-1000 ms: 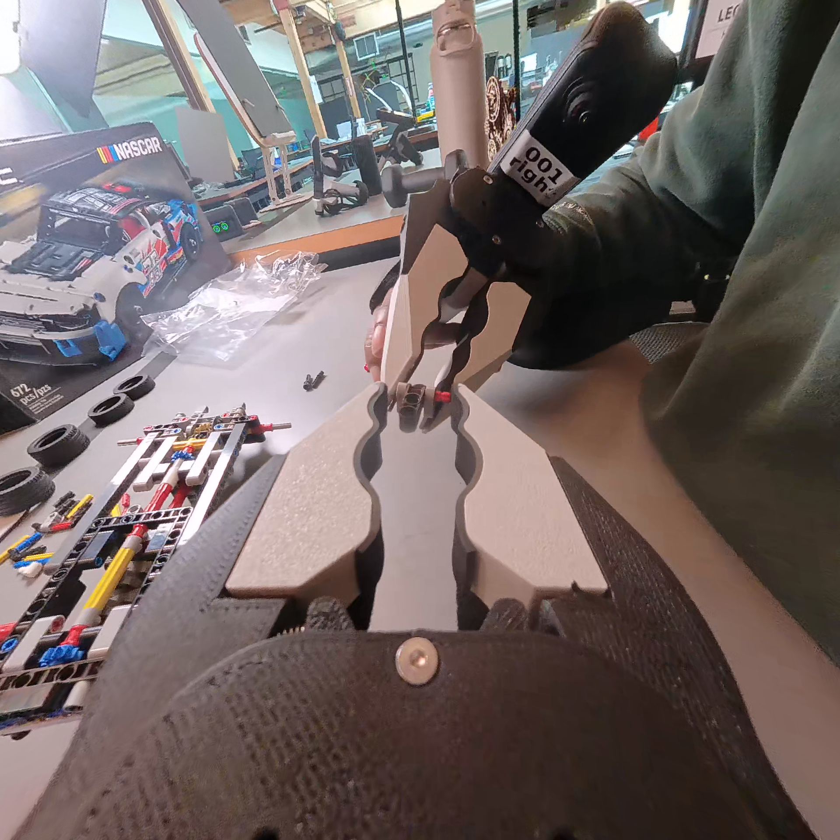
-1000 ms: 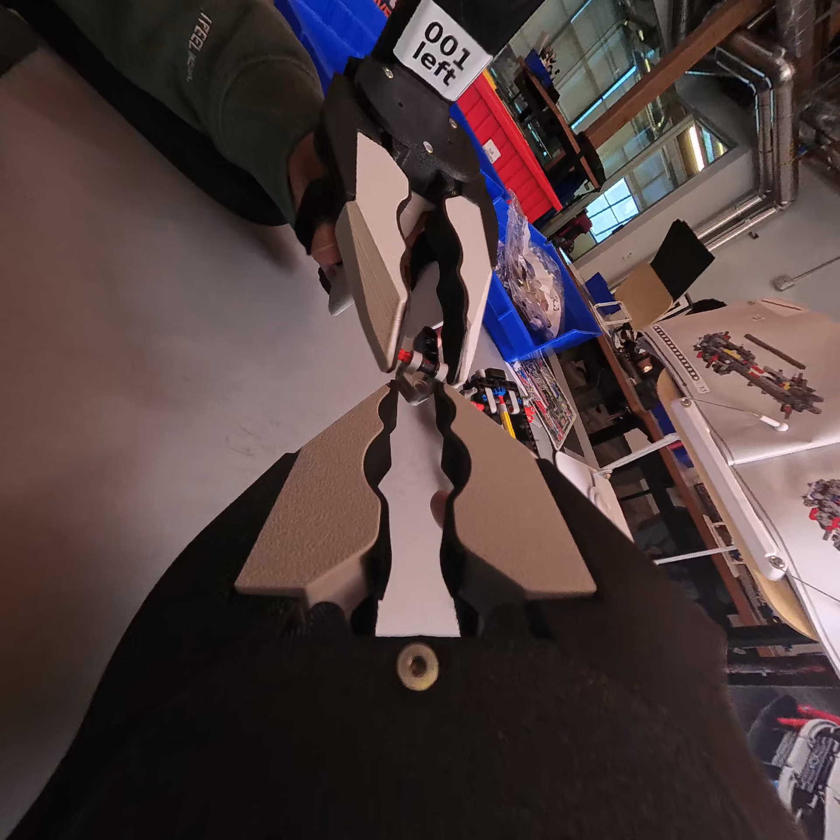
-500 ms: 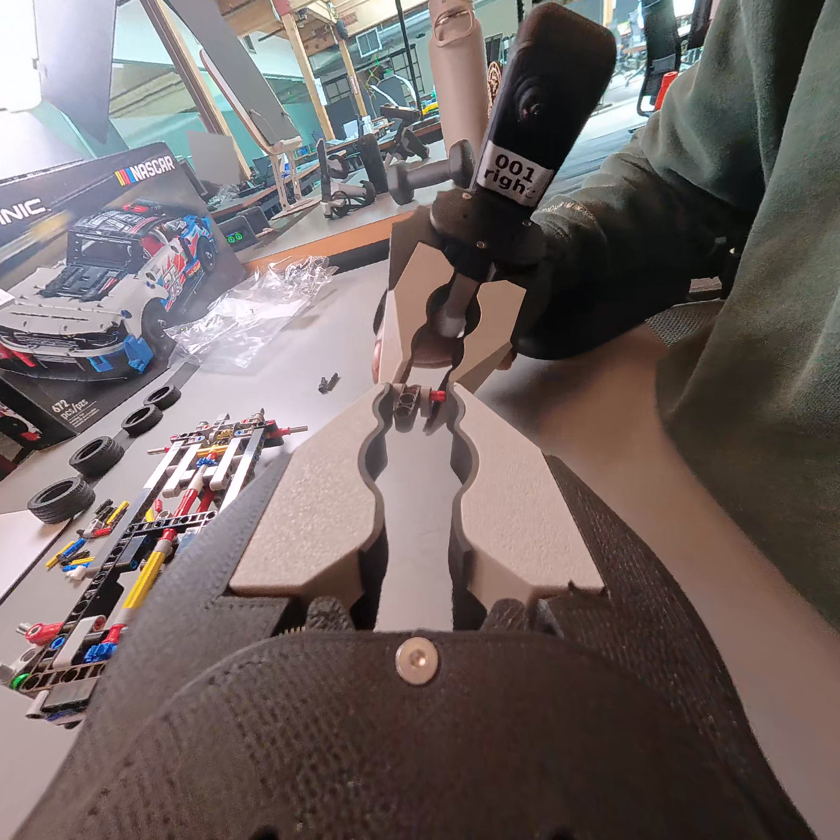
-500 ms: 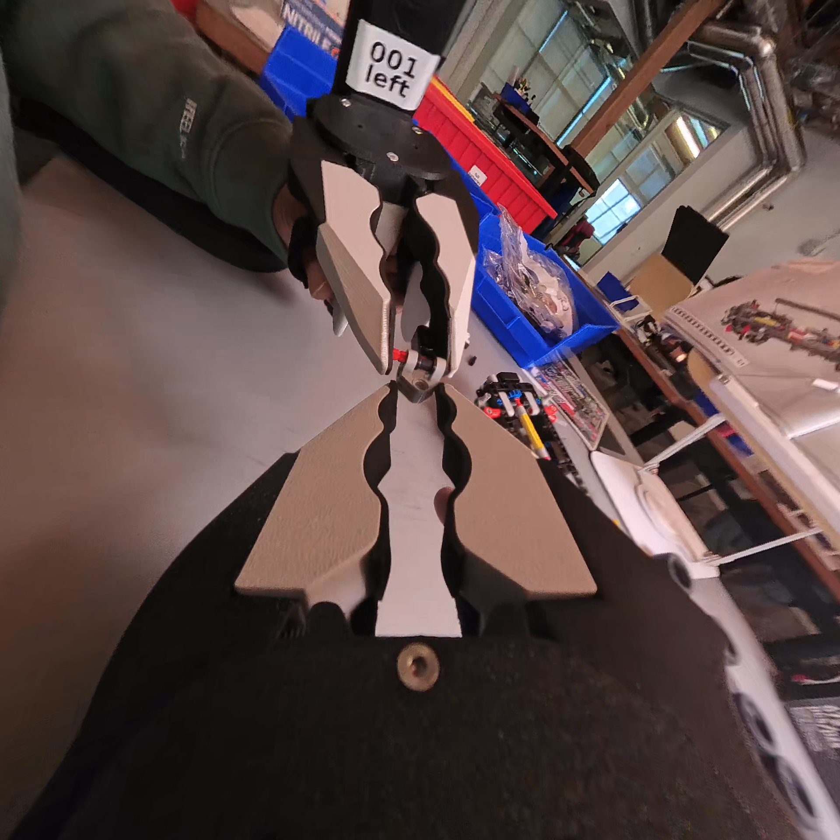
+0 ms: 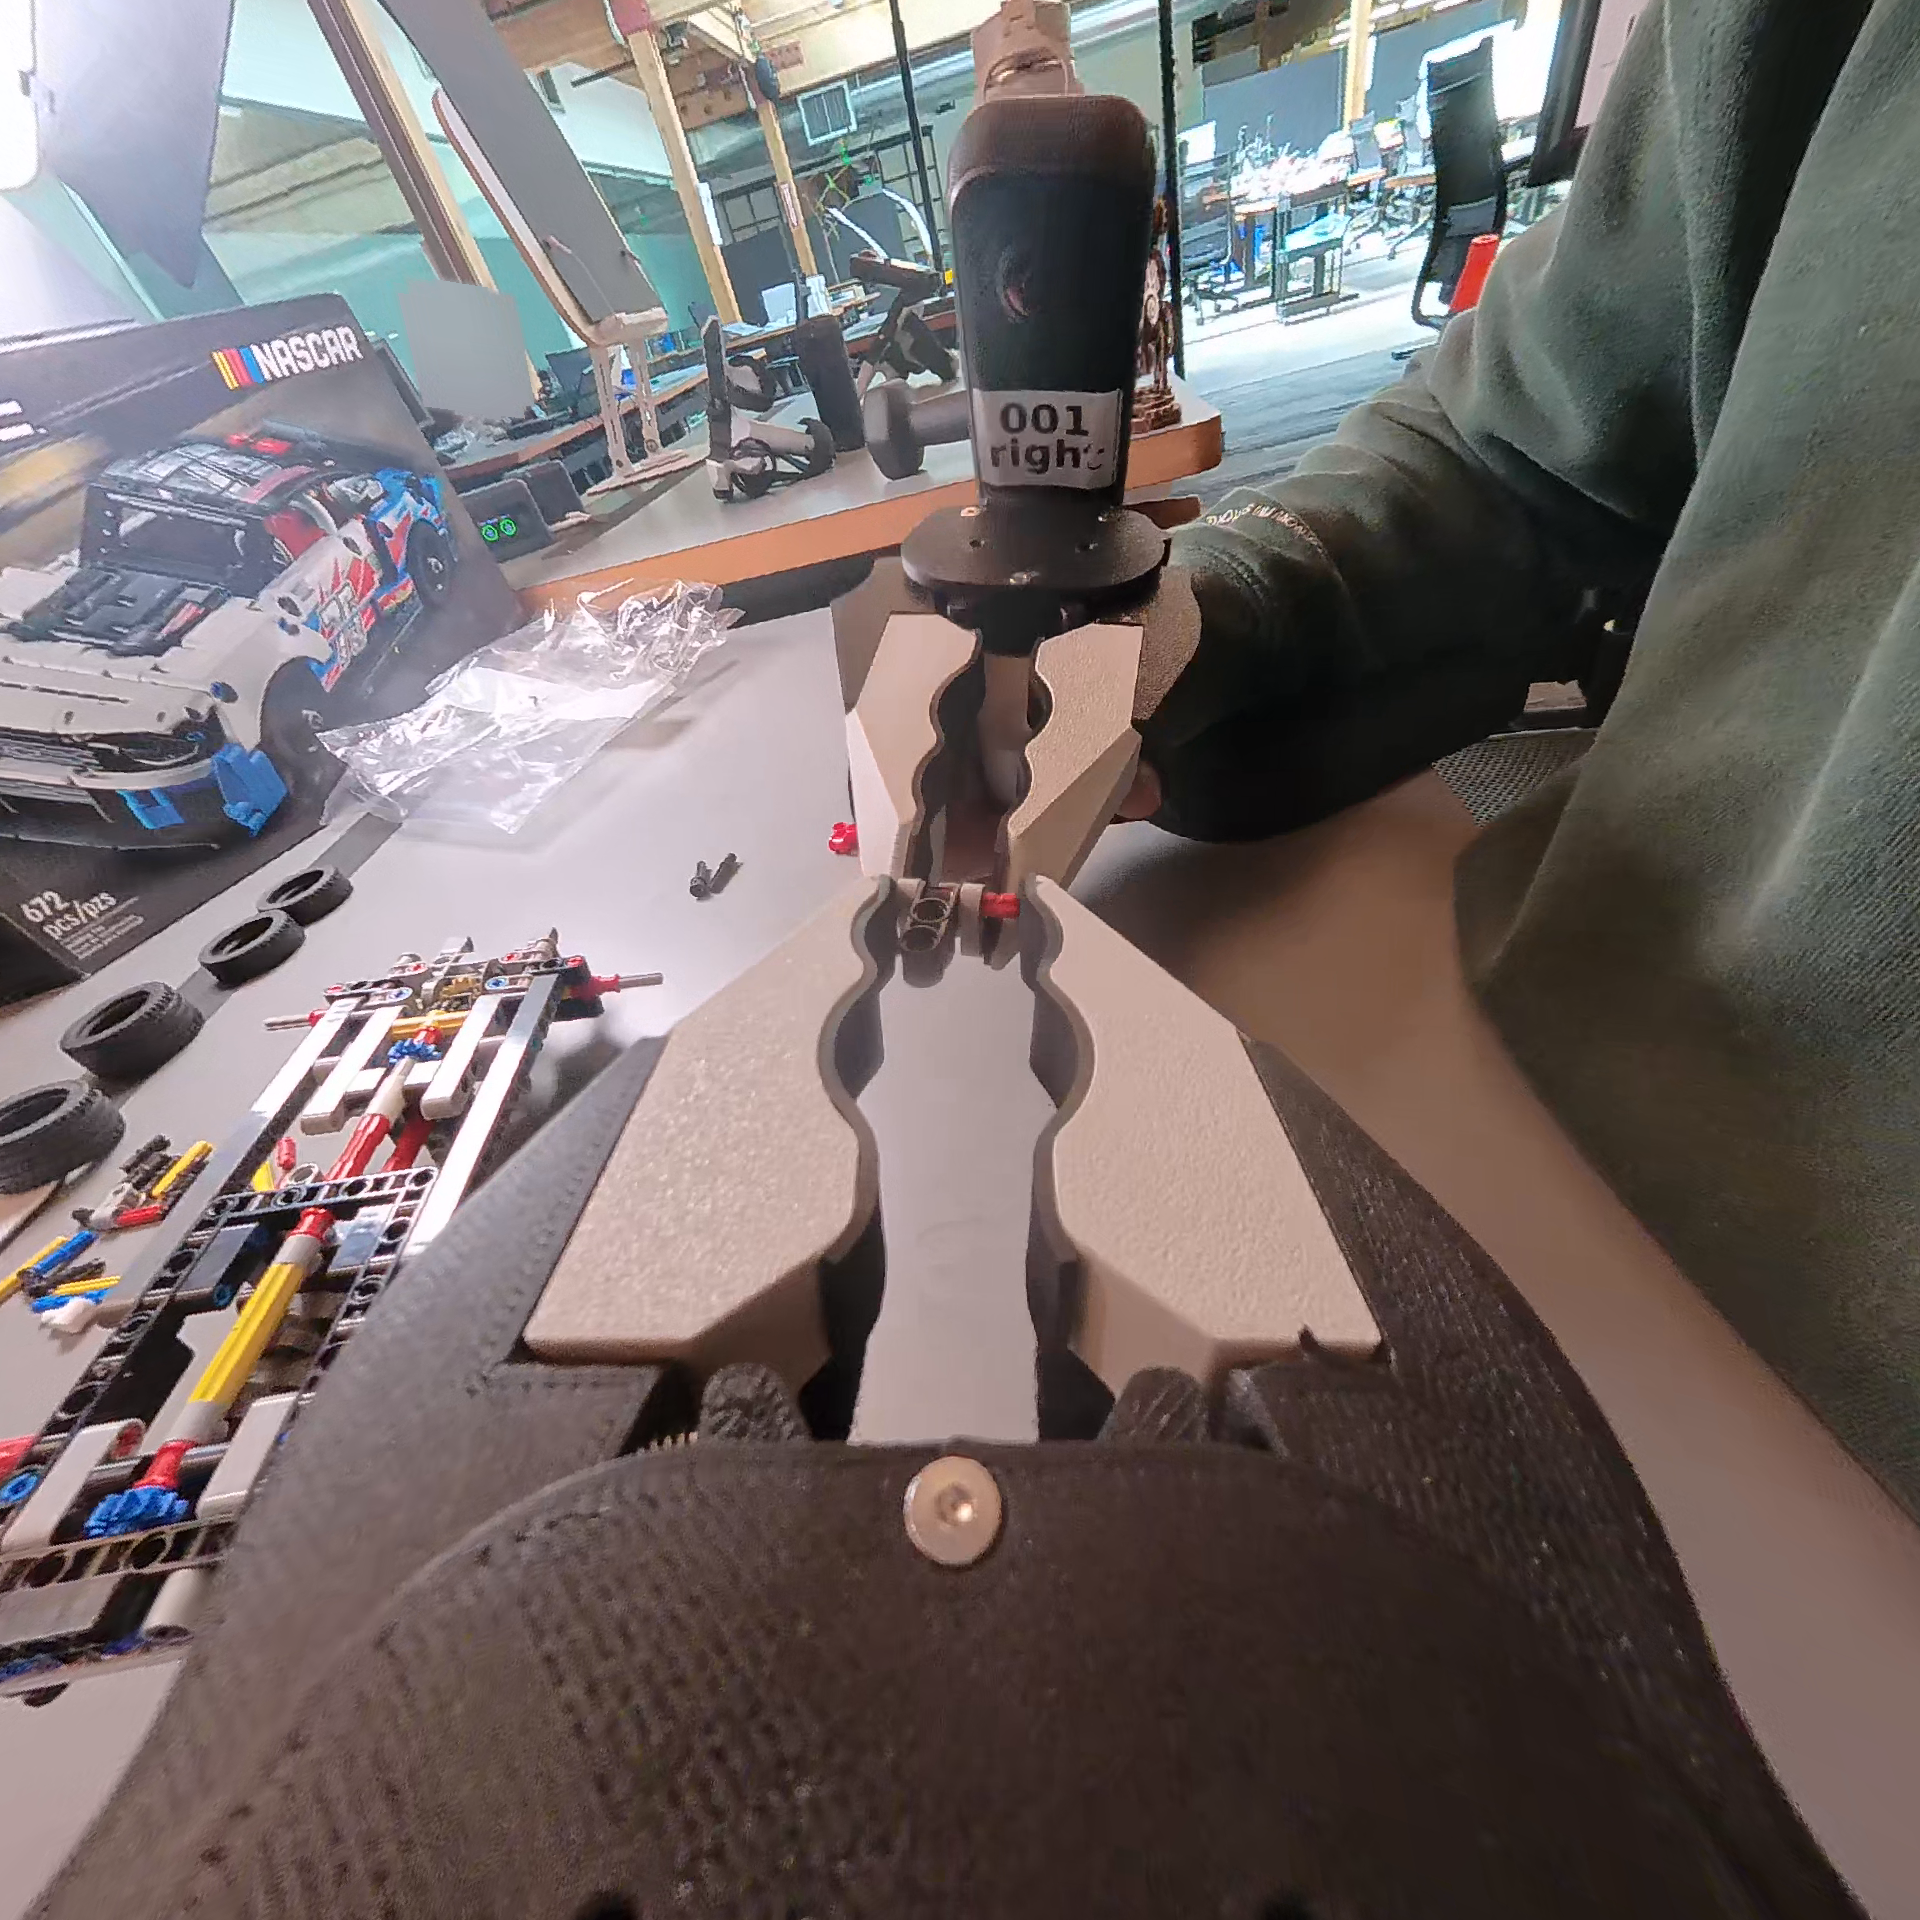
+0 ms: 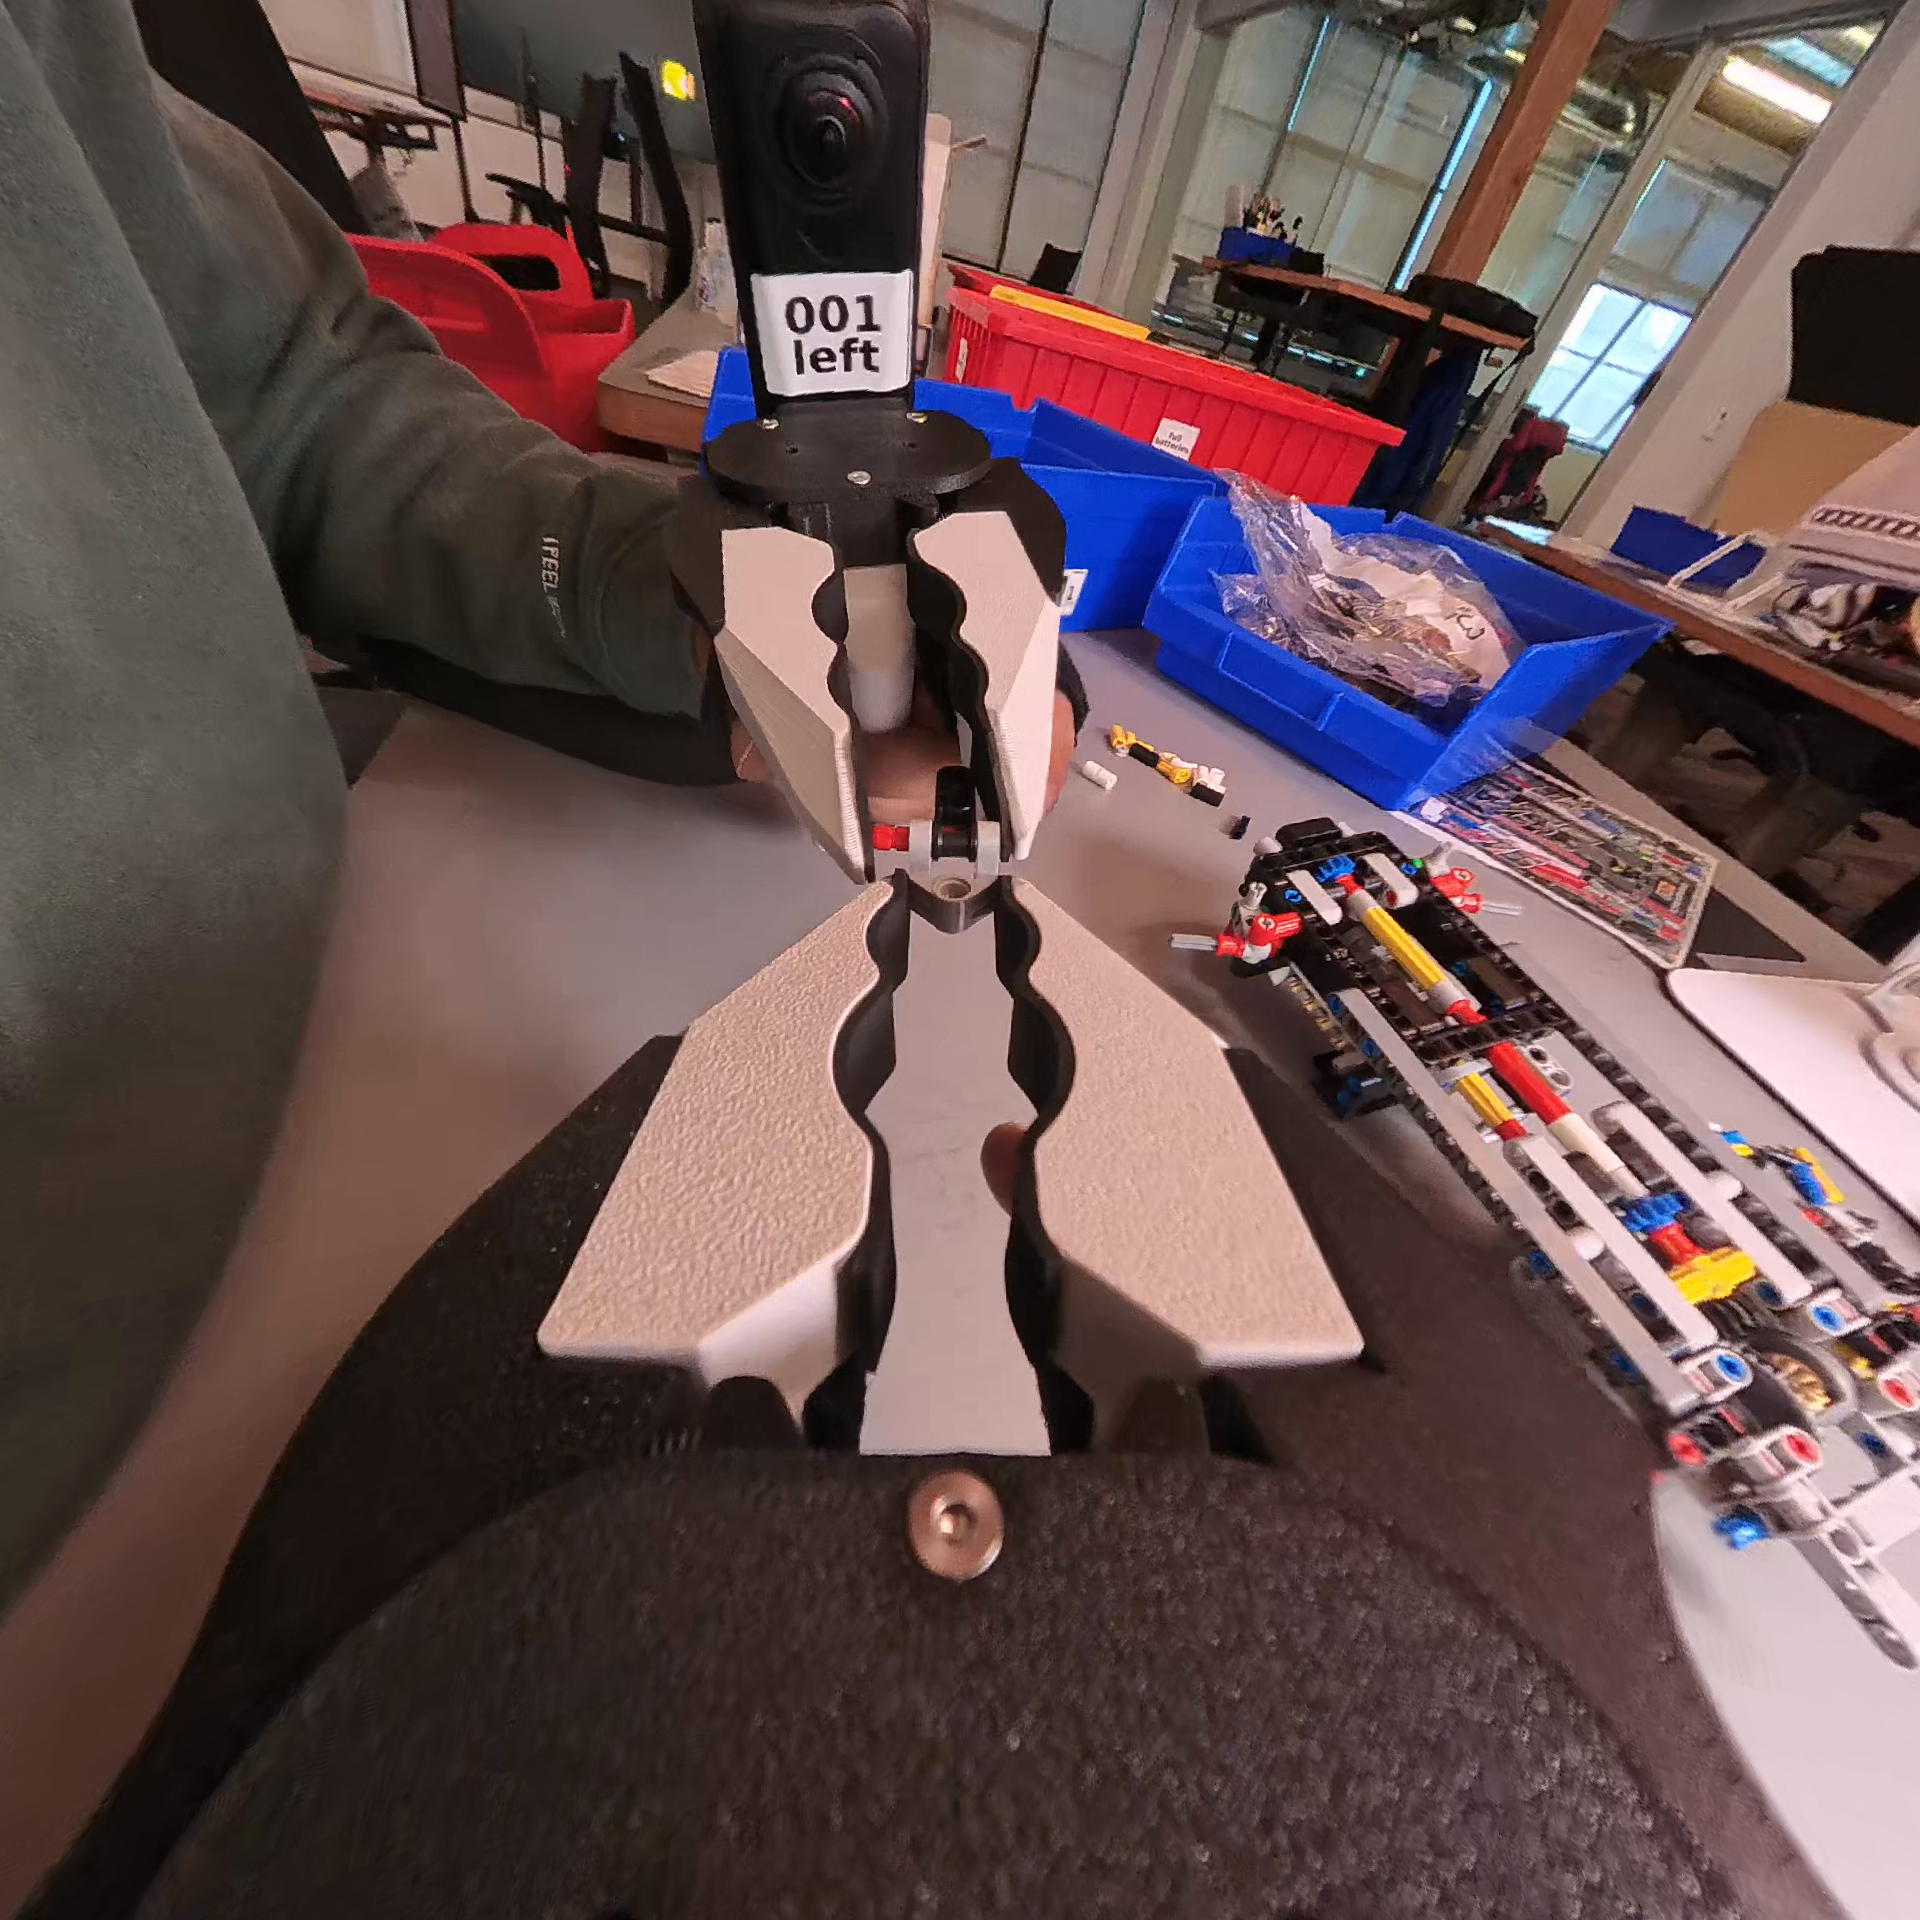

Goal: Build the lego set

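Two grippers meet tip to tip above the bench (image 5: 644, 790). The left gripper (image 5: 948, 920) has its jaws narrowed onto a small sub-assembly (image 5: 940, 914): a black connector flanked by pale sleeves on a red pin. The right gripper (image 6: 951, 902) has its jaws narrowed onto a small grey connector (image 6: 954, 896), just beneath and apparently touching that sub-assembly (image 6: 940, 836).

Step in hand, as judged: joining the grey connector to the sub-assembly in mid-air. The next move calls for aligning hole and pin, then a straight push with both grips held firm.

Orientation: the sub-assembly's long axis runs crosswise between the left jaws, red pin tip toward the person's right. The grey connector's hole faces up toward the right wrist camera.

Outward, the long chassis (image 5: 312, 1174) lies on the bench, well apart, with loose tyres (image 5: 130, 1029), an empty plastic bag (image 5: 520, 707) and the set's box (image 5: 197, 582) beyond. Blue bins (image 6: 1382, 675) stand farther off.
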`<state>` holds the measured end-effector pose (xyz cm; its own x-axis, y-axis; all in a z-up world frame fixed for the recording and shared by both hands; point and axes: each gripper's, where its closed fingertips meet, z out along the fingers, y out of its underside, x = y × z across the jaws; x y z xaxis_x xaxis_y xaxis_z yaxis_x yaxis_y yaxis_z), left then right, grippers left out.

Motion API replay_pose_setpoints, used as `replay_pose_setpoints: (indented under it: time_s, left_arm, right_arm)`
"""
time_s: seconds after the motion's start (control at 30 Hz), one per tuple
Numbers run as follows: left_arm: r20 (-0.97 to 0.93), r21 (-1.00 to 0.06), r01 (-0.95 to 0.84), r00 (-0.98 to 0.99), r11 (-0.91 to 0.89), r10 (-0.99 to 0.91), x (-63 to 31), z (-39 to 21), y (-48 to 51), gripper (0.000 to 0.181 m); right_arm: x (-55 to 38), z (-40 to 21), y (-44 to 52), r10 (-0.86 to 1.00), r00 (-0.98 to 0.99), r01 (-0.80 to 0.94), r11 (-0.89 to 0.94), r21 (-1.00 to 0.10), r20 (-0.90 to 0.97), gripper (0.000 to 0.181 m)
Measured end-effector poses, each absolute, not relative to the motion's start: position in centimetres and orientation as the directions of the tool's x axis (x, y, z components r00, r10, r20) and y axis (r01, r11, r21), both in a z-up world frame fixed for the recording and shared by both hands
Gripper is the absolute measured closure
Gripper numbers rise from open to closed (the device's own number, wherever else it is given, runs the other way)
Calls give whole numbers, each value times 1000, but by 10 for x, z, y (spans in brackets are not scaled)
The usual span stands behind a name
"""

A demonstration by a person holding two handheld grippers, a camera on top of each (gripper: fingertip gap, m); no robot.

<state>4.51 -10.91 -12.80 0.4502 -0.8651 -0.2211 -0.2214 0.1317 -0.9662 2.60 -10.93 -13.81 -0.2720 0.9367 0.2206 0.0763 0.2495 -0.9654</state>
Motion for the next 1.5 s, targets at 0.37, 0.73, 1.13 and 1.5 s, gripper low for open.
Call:
replay_pose_setpoints:
  time_s: [0.37,0.73,1.13,1.5]
  left_arm:
    - [-89,-982,-191,403,12,-911,47,-137,-112,160]
    - [-82,-985,-172,413,11,-907,46,-136,-110,160]
    - [-88,-984,-177,416,15,-905,46,-136,-110,161]
    - [-100,-983,-183,416,25,-904,46,-134,-111,161]
  right_arm:
    - [27,-148,-113,938,-311,105,193,-976,153,168]
    - [25,-145,-112,945,-304,92,152,-984,118,168]
    - [25,-145,-112,945,-297,85,168,-982,136,168]
    - [26,-143,-113,941,-293,66,198,-978,171,168]
